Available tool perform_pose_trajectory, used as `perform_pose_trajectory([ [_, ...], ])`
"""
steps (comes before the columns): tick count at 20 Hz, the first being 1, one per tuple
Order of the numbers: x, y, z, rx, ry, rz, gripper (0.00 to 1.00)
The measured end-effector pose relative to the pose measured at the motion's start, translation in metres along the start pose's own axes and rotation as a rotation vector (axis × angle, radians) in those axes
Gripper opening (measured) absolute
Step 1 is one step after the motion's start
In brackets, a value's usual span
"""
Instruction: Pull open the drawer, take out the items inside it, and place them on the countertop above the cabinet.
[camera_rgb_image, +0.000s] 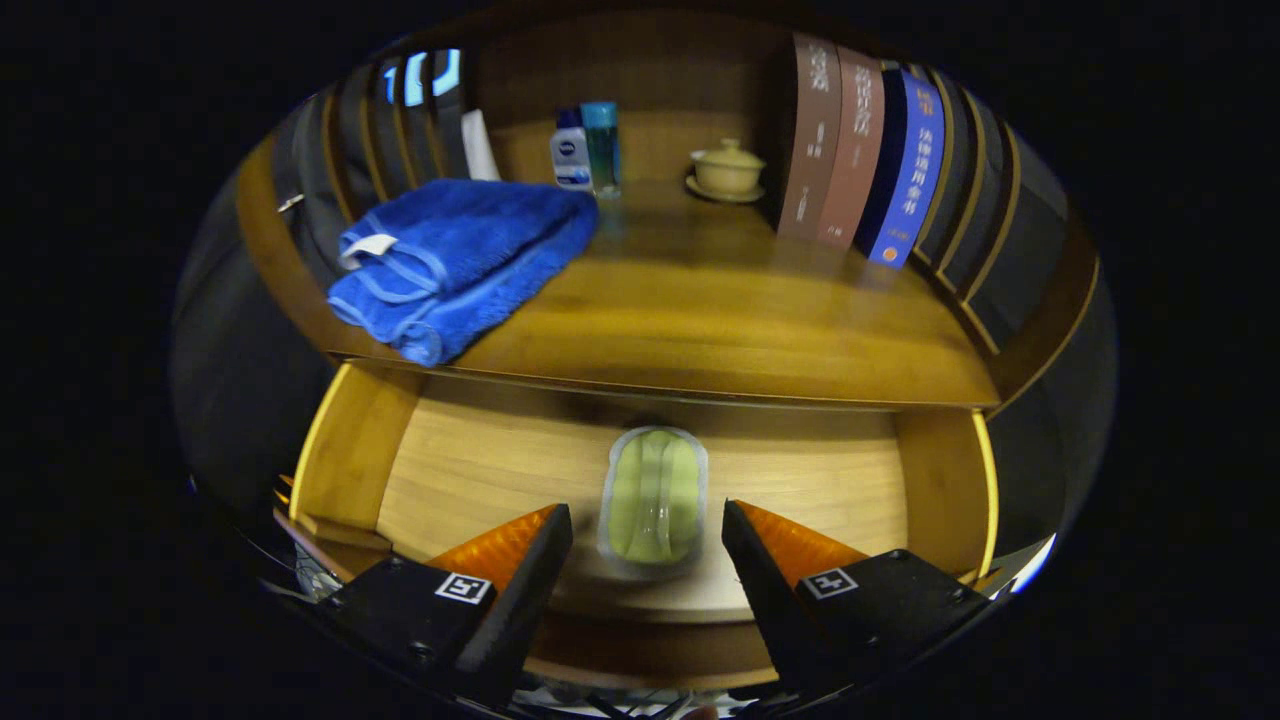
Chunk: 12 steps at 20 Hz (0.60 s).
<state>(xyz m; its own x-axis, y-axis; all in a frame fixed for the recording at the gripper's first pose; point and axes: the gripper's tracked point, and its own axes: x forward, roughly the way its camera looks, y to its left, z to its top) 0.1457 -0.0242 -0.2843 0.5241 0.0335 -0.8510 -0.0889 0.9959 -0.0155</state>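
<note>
The wooden drawer (480, 470) is pulled open below the countertop (720, 320). On its floor lies a pale green item in a clear wrapper (653, 497), lengthwise between and just ahead of the fingers. My gripper (648, 535) hovers above the drawer, open, with the wrapped item in the gap but neither finger touching it. A folded blue towel (460, 262) rests on the countertop's left part, overhanging the front edge slightly.
At the back of the countertop stand two small bottles (587, 148) and a lidded cup on a saucer (727, 170). Upright books (860, 150) line the right side. Drawer side walls (345, 450) rise left and right. The countertop's middle is bare wood.
</note>
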Motion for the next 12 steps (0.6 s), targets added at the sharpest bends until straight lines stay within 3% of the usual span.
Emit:
perform_pose_trajectory([
  [6,0.044,-0.003,-0.01,0.028,0.077,-0.034,0.7],
  [10,0.047,0.0,-0.002,-0.009,0.046,-0.031,0.44],
  [11,0.051,-0.002,-0.006,0.011,0.048,-0.031,0.19],
  [12,0.046,-0.002,-0.004,0.018,0.061,-0.025,0.19],
])
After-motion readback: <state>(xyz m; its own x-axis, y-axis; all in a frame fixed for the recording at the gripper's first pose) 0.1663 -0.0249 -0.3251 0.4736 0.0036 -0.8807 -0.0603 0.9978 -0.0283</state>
